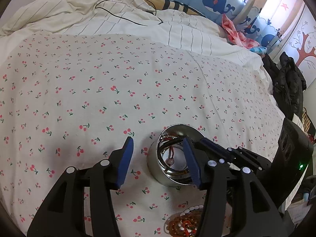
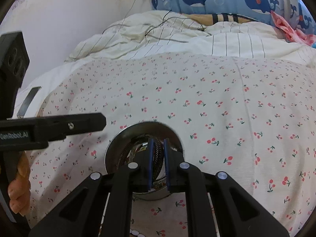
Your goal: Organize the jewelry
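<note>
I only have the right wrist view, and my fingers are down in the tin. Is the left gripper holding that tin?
Observer: No grip that I can see. The left gripper stands open, with the tin by its right finger; I cannot tell if they touch.
Operator: Any jewelry still outside?
Observer: Yes, a pile of amber and white beads lies on the sheet, on the near side of the tin.
Operator: What's at the tin's bottom?
Observer: A red cord with a pink pendant.

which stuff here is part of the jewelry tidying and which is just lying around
Job: metal tin; dark braided bracelet between right claw fingers; bead pile; left claw.
Lying about: black cable; pink cloth; black jacket.
</note>
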